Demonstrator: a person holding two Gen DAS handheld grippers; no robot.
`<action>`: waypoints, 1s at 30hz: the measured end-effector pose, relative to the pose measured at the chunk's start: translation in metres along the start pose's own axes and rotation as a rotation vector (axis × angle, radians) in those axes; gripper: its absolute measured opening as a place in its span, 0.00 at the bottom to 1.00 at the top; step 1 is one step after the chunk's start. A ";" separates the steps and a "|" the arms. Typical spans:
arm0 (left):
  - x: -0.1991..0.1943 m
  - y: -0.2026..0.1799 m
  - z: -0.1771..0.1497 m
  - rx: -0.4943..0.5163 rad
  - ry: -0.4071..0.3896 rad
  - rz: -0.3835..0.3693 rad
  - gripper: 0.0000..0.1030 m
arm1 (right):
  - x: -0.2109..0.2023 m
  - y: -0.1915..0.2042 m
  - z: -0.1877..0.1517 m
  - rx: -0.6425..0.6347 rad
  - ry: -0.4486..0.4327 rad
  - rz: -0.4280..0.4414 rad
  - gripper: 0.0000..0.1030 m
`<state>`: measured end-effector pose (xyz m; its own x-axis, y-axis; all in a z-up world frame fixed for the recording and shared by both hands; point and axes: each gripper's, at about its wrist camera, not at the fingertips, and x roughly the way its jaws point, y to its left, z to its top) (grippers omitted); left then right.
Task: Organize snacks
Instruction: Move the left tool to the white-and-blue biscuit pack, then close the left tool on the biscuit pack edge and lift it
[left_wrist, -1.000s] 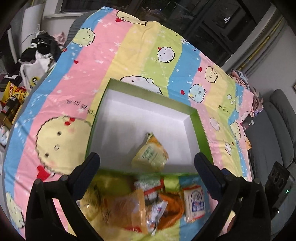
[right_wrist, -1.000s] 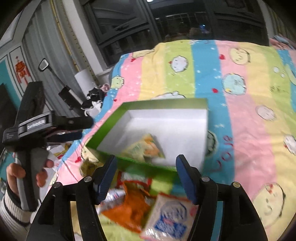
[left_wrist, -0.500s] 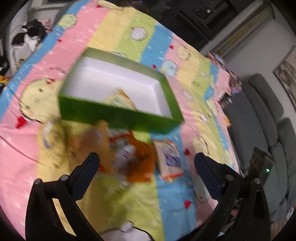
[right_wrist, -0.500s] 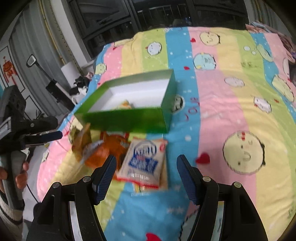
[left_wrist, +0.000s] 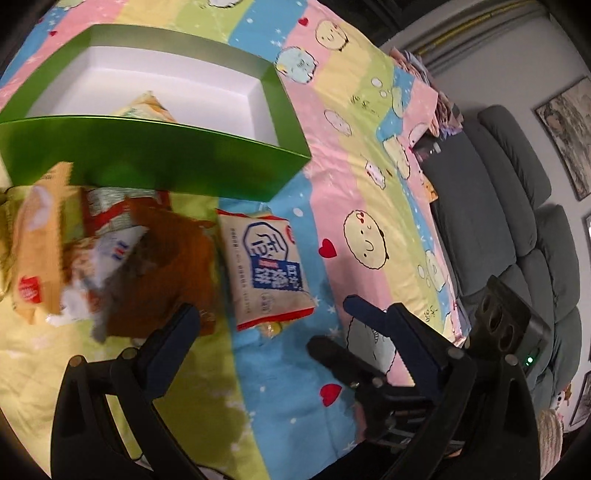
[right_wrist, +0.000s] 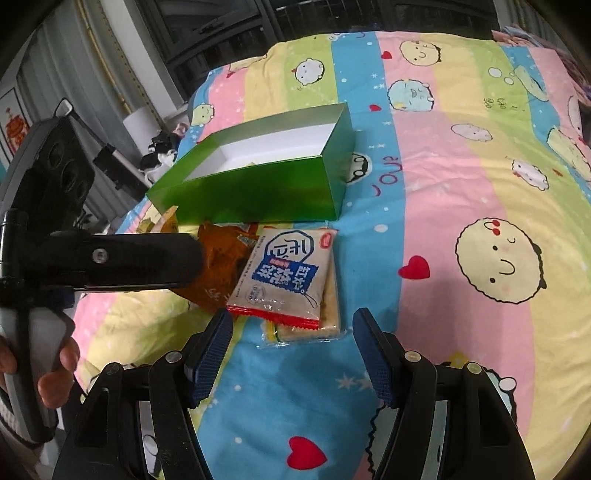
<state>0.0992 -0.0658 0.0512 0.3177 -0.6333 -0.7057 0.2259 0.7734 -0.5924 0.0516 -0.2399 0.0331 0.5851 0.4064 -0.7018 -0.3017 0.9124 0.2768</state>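
Both tongs spread, empty: left tongs (left_wrist: 271, 314), right tongs (right_wrist: 291, 325); white snack packet (right_wrist: 286, 275) flat, long axis toward green box (right_wrist: 255, 186).

I'm seeing a striped cartoon bedspread (right_wrist: 461, 155) across most of it, grey sofa (left_wrist: 517, 206) along the far side, framed pictures (left_wrist: 569, 136) on a pale wall (left_wrist: 491, 62), dark windows (right_wrist: 332, 18) behind, ribbed grey curtain (right_wrist: 92, 74) off to one side, indoor light

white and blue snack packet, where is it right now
In the right wrist view the white and blue snack packet lies on the striped blanket, just in front of the green box, right of the orange packet.
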 end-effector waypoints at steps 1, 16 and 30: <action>0.004 -0.002 0.001 0.009 0.008 -0.002 0.95 | 0.001 0.000 0.000 0.000 -0.003 -0.001 0.66; 0.044 0.012 0.011 -0.045 0.064 0.060 0.60 | 0.026 -0.003 0.012 -0.003 -0.006 0.076 0.62; 0.039 0.021 0.009 -0.063 0.044 0.078 0.37 | 0.037 -0.002 0.007 -0.028 -0.017 0.054 0.28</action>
<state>0.1243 -0.0743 0.0148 0.2911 -0.5726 -0.7664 0.1435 0.8182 -0.5568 0.0790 -0.2262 0.0114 0.5802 0.4561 -0.6748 -0.3542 0.8874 0.2952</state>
